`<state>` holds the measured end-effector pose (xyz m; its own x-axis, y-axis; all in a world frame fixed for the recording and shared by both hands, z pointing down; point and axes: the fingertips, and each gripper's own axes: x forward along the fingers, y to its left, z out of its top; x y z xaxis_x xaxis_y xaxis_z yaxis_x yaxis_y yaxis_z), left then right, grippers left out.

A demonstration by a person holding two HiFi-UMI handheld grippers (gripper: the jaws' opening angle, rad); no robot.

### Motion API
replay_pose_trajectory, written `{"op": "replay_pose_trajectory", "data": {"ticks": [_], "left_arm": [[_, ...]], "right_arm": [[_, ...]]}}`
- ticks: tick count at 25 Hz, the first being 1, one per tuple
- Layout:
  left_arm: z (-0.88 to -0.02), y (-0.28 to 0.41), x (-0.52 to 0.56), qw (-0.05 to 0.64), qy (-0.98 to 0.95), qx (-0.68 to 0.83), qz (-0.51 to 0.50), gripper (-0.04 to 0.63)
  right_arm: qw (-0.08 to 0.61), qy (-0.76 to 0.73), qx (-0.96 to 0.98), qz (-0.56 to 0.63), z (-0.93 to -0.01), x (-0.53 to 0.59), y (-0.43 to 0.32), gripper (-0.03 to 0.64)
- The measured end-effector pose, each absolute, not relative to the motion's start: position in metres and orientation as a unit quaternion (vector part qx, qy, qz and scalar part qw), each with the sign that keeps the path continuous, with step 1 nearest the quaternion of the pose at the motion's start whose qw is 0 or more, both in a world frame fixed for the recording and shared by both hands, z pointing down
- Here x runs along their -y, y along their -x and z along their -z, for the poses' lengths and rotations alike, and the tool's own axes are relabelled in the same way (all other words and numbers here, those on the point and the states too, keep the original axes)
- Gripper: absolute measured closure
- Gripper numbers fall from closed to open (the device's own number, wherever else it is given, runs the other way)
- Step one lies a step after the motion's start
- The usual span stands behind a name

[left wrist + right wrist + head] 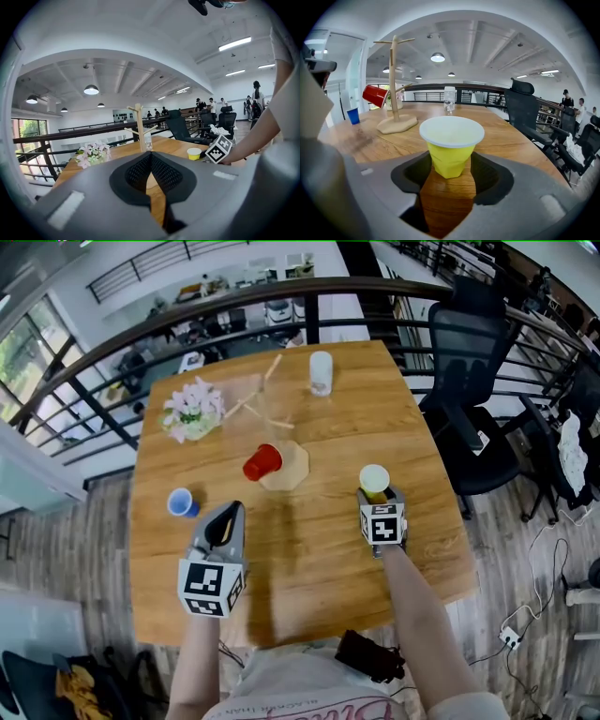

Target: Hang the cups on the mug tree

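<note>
The wooden mug tree (286, 468) stands mid-table, and a red cup (262, 462) hangs tilted on one of its lower pegs (376, 95). A yellow cup (451, 145) stands upright on the table at the right. My right gripper (450, 164) is shut on its lower half, and the cup's wall looks pinched between the pads. A blue cup (182, 502) stands at the left, just left of my left gripper (228, 512). That gripper is shut with nothing in it (151, 155). A clear cup (321, 372) stands at the far edge.
A bunch of pink and white flowers (192, 412) lies at the table's far left. A railing (141, 329) runs behind the table, and black office chairs (469, 352) stand to its right. The floor drops off at the near table edge (281, 638).
</note>
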<state>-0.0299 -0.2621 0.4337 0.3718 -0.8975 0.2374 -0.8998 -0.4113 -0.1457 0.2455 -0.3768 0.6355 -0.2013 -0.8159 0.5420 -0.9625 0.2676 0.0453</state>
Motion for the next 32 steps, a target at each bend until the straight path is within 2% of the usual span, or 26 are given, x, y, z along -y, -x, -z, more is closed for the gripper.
{"op": "replay_pose_trajectory", "data": {"ticks": [15, 32], "left_arm": [[-0.428, 0.033, 0.252, 0.007, -0.835, 0.539, -0.11, 0.591], [-0.37, 0.075, 0.237, -0.013, -0.83, 0.555, -0.049, 0.592]], "right_arm": [[0.214, -0.582, 0.778, -0.099, -0.587, 0.361, -0.236, 0.376], [0.198, -0.584, 0.787, -0.036, -0.491, 0.341, -0.206, 0.376]]}}
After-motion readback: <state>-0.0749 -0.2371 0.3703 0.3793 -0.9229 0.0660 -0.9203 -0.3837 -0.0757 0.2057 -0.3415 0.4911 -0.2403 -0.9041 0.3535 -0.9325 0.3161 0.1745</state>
